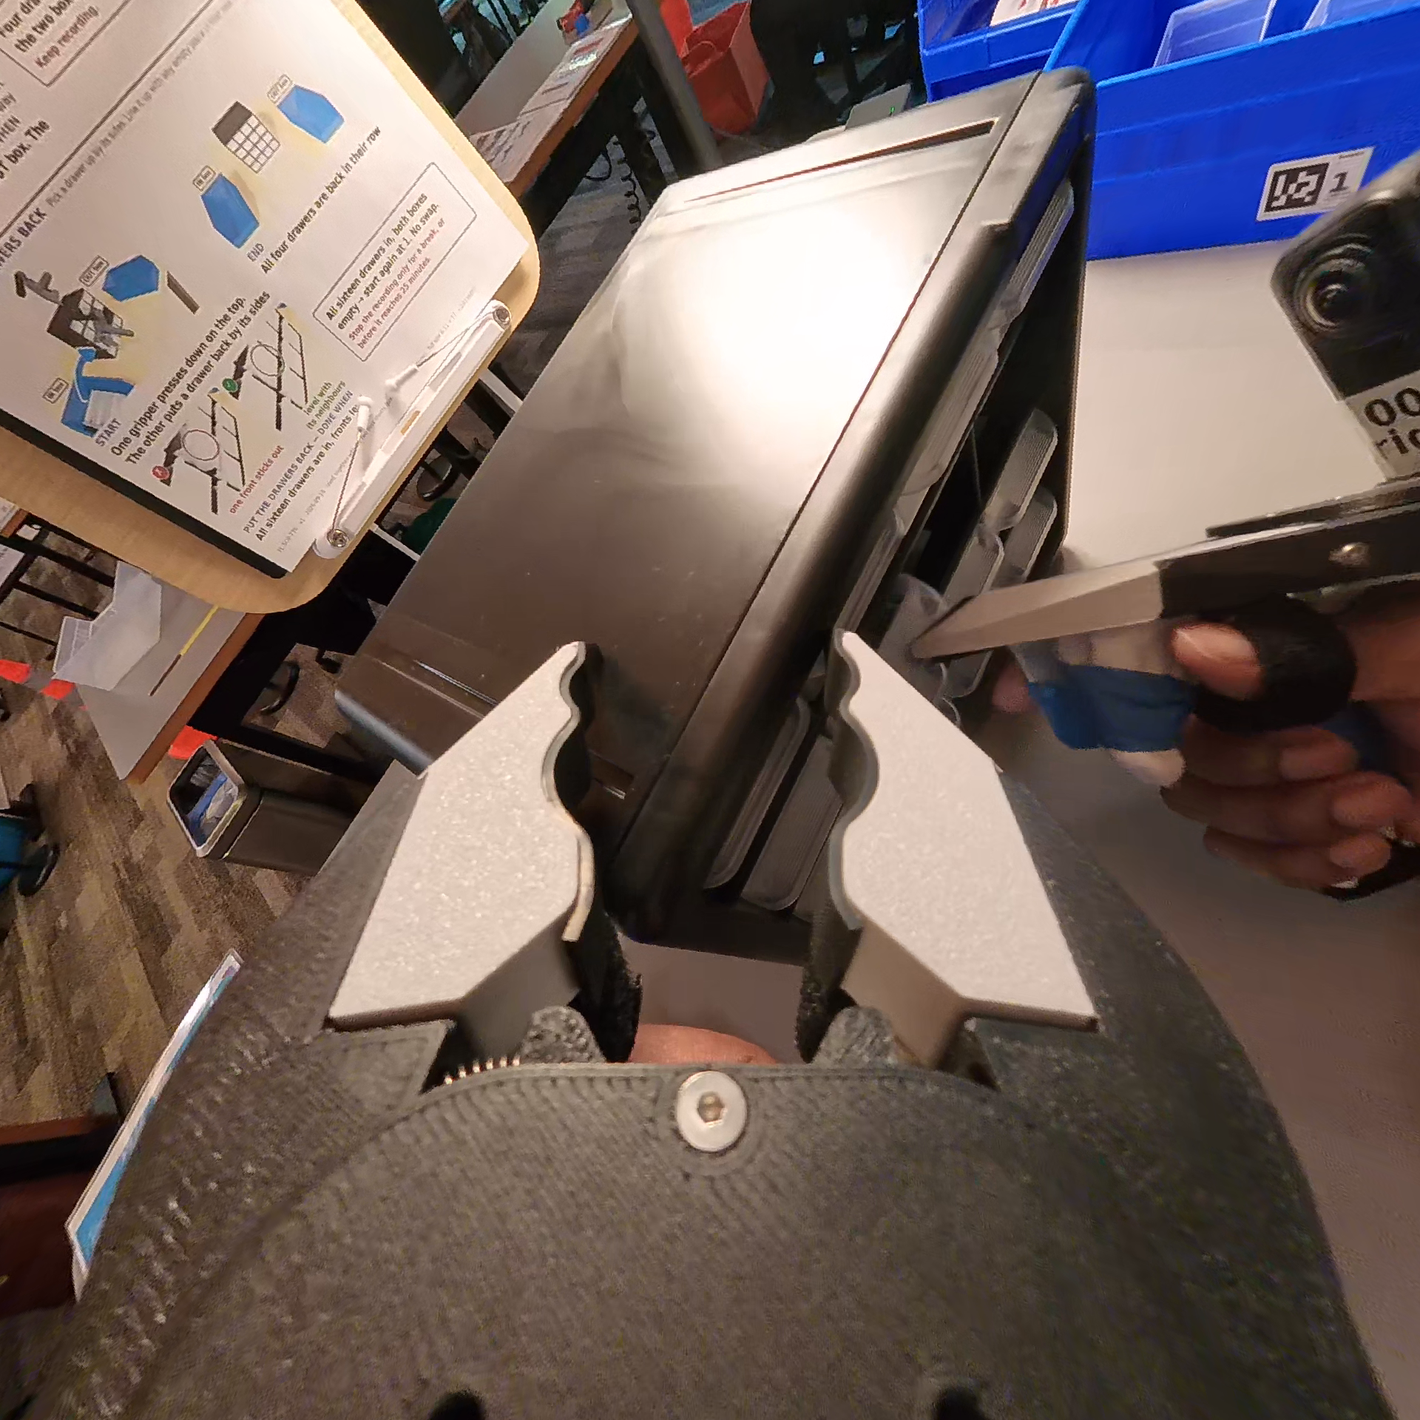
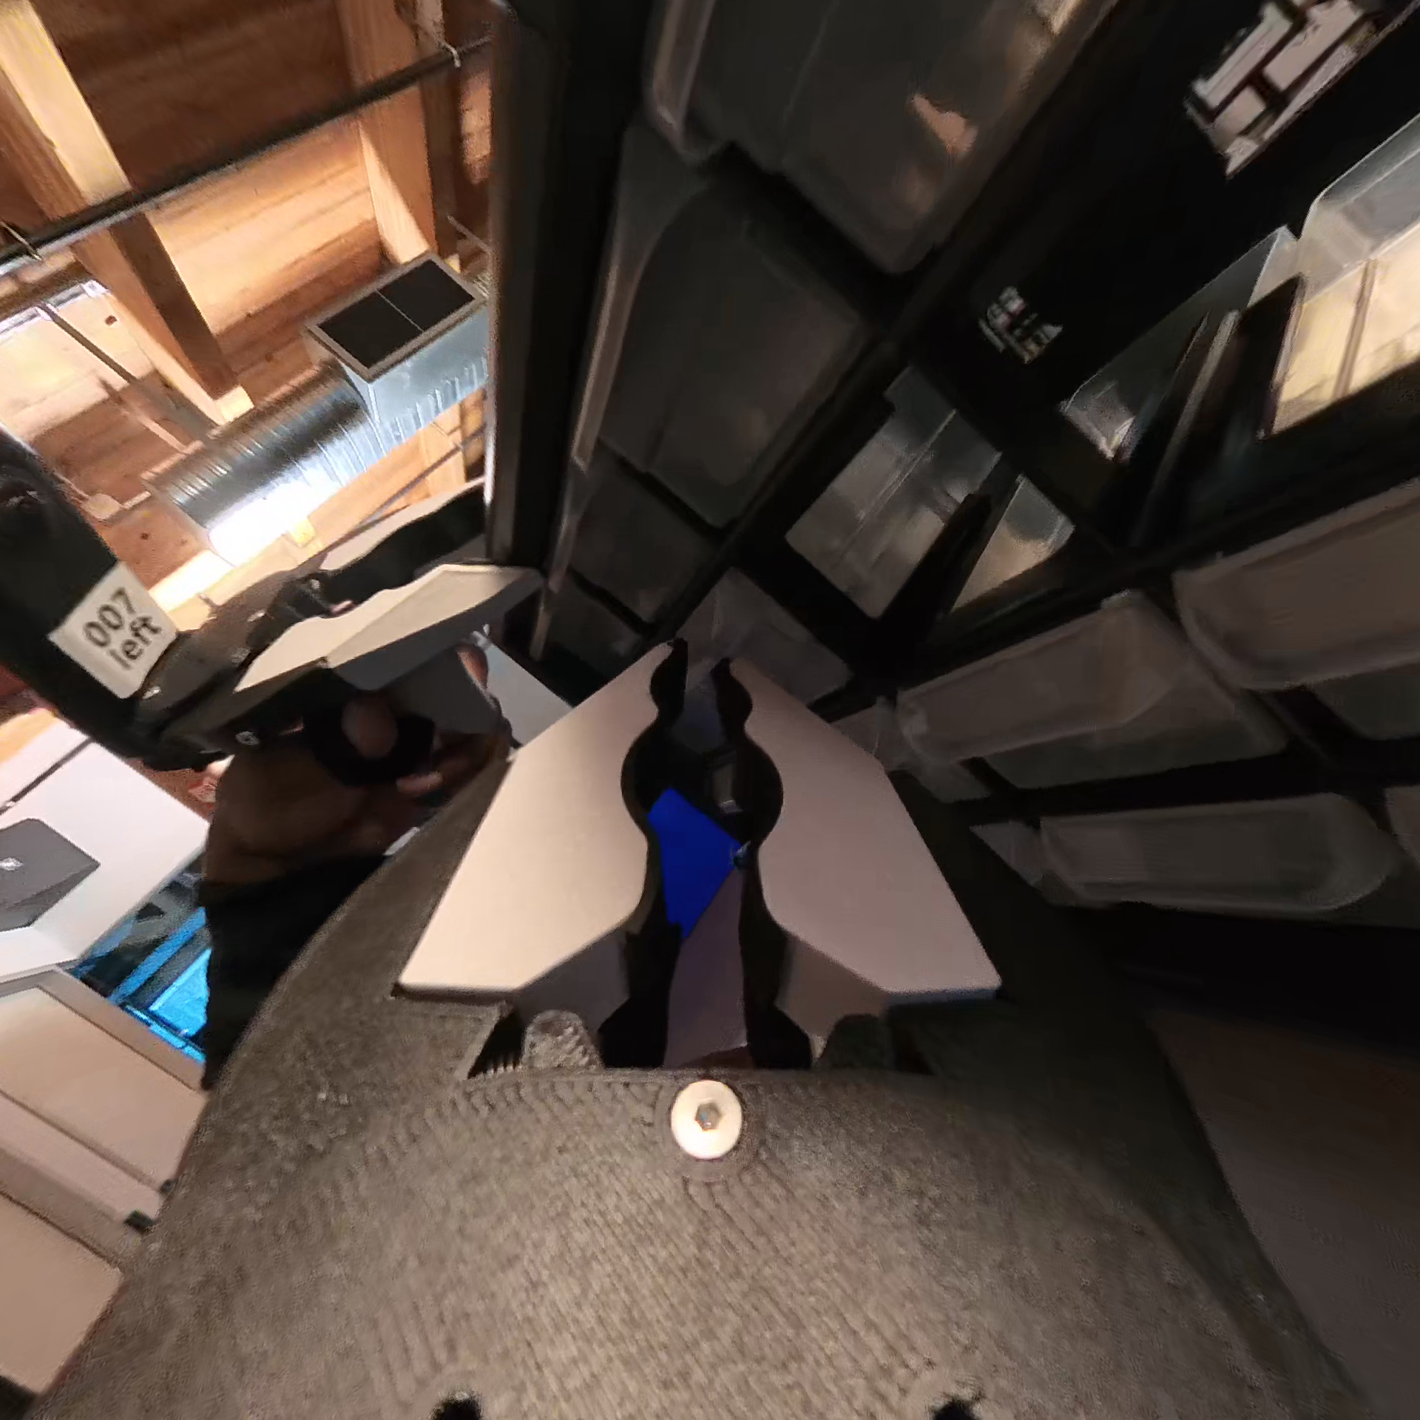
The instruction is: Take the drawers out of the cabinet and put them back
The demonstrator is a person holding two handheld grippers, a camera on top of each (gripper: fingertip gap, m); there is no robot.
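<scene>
The black cabinet [image 1: 691, 423] stands on the grey table, with rows of clear drawers in its front [image 2: 907, 369]. My left gripper [image 1: 711, 684] is open; its fingers straddle the cabinet's top front edge, with one finger over the top and one over the drawer fronts. It also shows at the cabinet's edge in the right wrist view [image 2: 492, 592]. My right gripper [image 2: 699, 668] is nearly closed, its tips pinching the front lip of a clear drawer [image 2: 776, 630] in the cabinet. In the left wrist view the right gripper [image 1: 922, 653] reaches the drawer fronts from the right.
Blue bins [image 1: 1229, 115] stand behind the cabinet on the table [image 1: 1191, 369]. An instruction board [image 1: 230, 269] hangs at the left. A person's hand [image 1: 1268, 768] holds the right gripper. More clear drawers [image 2: 1114, 714] fill the slots to the right.
</scene>
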